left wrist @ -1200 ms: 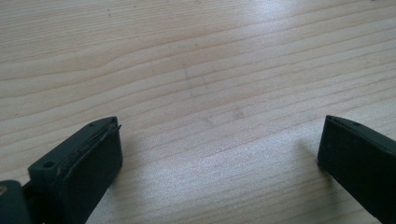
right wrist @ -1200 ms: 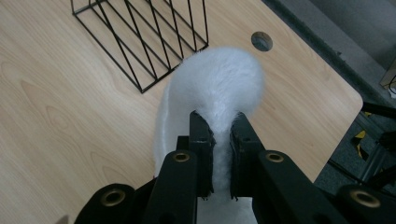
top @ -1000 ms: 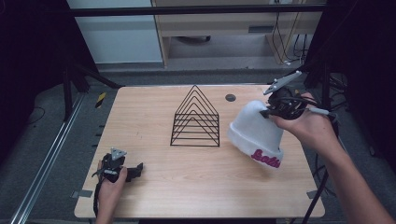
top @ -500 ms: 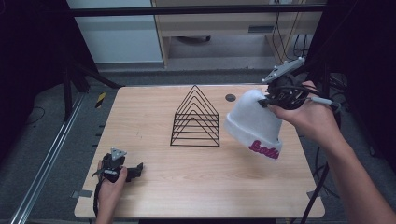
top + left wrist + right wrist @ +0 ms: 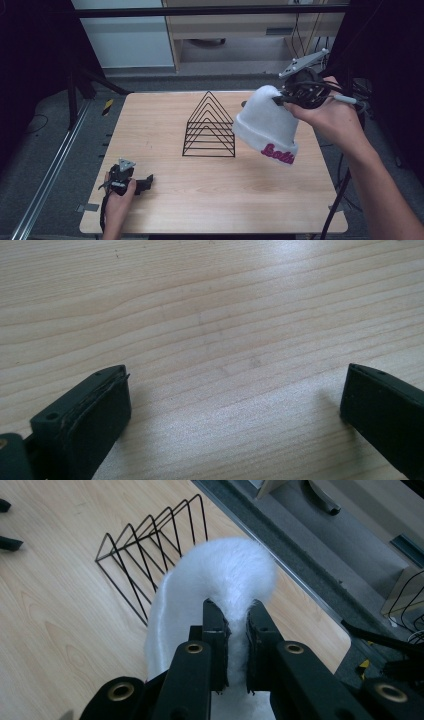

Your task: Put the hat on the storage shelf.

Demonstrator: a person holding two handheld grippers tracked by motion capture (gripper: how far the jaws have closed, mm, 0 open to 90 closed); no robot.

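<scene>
A white knit beanie (image 5: 267, 127) with pink lettering on its cuff hangs in the air to the right of a black wire rack (image 5: 210, 127) of triangular dividers. My right gripper (image 5: 280, 99) is shut on the beanie's crown; in the right gripper view the pads pinch the fuzzy white fabric (image 5: 225, 575), with the rack (image 5: 145, 555) beyond it. My left gripper (image 5: 149, 180) rests on the wooden table (image 5: 165, 115) at the front left. Its jaws stand wide apart in the left gripper view (image 5: 235, 400), with bare wood between them.
A small dark round object (image 5: 245, 104) lies on the table behind the beanie, partly hidden. The table's far edge meets a grey floor and a cabinet. Cables trail from the right hand off the table's right side.
The right gripper has risen with the beanie, lifting it off the table and a little toward the rack. The left gripper has stayed where it was.
</scene>
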